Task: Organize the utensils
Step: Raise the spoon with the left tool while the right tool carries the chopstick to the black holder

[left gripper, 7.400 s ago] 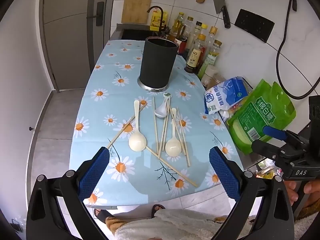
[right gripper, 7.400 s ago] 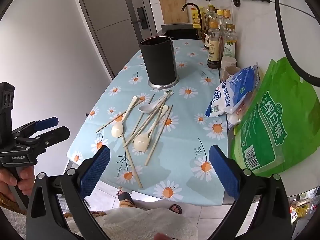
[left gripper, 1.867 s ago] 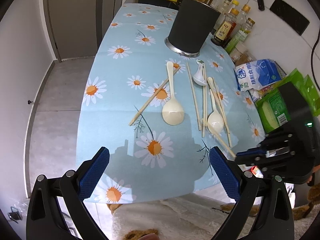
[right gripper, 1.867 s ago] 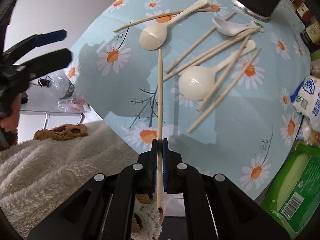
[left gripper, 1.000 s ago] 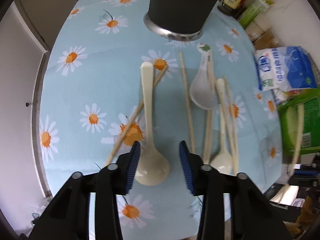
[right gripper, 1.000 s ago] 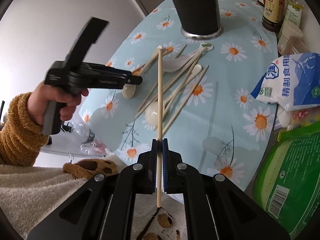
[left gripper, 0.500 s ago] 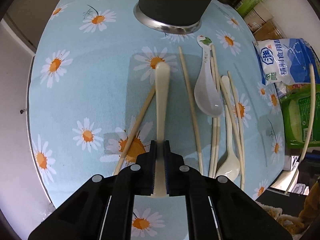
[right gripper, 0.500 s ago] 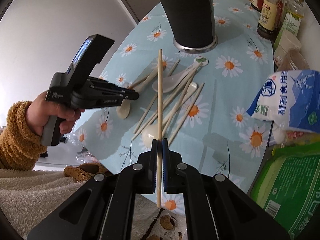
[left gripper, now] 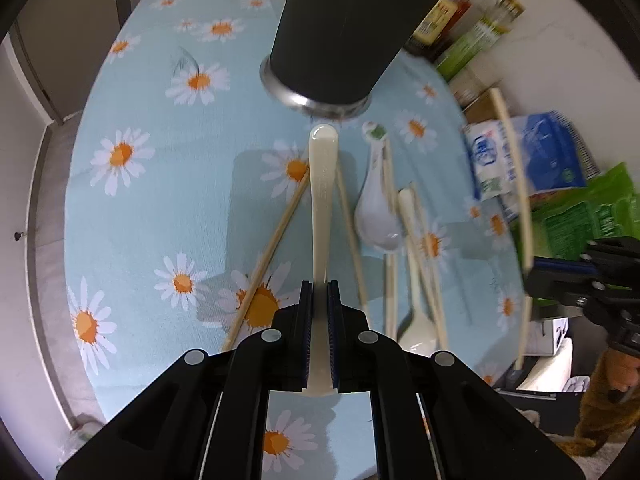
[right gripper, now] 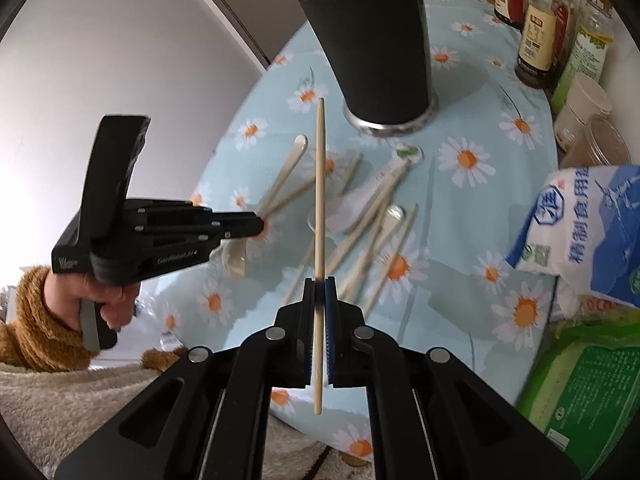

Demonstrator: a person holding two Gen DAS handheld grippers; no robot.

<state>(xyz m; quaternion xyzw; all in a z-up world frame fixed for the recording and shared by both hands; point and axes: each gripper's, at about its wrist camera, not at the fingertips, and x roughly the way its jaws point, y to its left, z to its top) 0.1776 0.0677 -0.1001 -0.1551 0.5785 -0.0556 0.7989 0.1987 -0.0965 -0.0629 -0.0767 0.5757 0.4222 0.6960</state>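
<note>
Fingers of the left gripper (left gripper: 320, 292) were clamped on the neck of a long cream plastic spoon (left gripper: 322, 200), its handle tip pointing at the base of the tall black cylindrical utensil holder (left gripper: 344, 28), its bowl hidden under the fingers. Fingers of the right gripper (right gripper: 319, 286) were pinched on one pale wooden chopstick (right gripper: 319, 184), held clear of the surface with its far end aimed near the holder's left side.

On the round surface covered in a light blue daisy-print cloth (left gripper: 132, 208) lay two more spoons: a white ceramic soup spoon (left gripper: 376, 216) and a second cream plastic spoon (left gripper: 416, 312) just right of it. Several loose chopsticks lay among them; motion blur made an exact count uncertain. One slanted chopstick (left gripper: 268, 256) lay just left of the held spoon's handle.

One holder stood at the far side of the pile. Bottles and jars (right gripper: 560, 40) lined the wall to the right, with a blue-and-white bag (right gripper: 584, 224) and a green bag (right gripper: 584, 392) crowding the right edge. The left half of the cloth lay open, and the pile sat near the surface's front edge.
</note>
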